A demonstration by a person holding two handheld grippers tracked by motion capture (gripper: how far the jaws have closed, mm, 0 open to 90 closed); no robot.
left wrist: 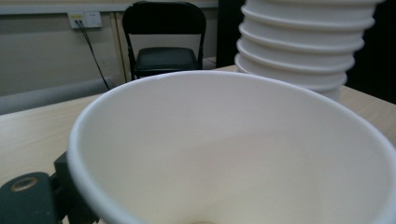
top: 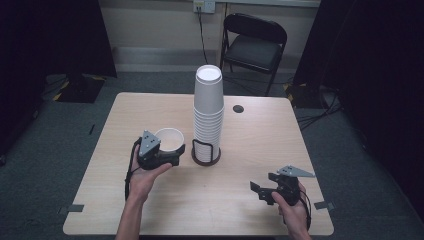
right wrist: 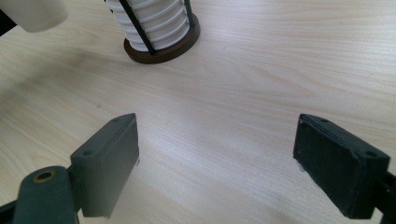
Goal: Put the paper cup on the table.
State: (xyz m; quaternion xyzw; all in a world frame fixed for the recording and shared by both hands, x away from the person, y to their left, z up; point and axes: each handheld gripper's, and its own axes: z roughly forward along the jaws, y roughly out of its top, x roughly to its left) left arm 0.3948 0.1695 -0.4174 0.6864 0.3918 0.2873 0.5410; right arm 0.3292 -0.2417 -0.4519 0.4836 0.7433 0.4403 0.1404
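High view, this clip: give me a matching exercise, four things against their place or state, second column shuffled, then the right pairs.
Things:
1. single paper cup
2. stack of cups
3. right claw
4. folding chair

Places or states:
A. open over bare tabletop
B. on the floor beyond the table
C. upside down in a dark round holder
D. held mouth up in the left claw

Pairs: 1-D, 2-C, 3-A, 4-B

On the worktop [top: 150, 107], the left gripper [top: 170, 152] held a single white paper cup [top: 169, 139] upright, just left of the tall cup stack [top: 208, 110] in its dark holder [top: 205, 155]. The right gripper [top: 261, 190] hovered wide open, well apart.
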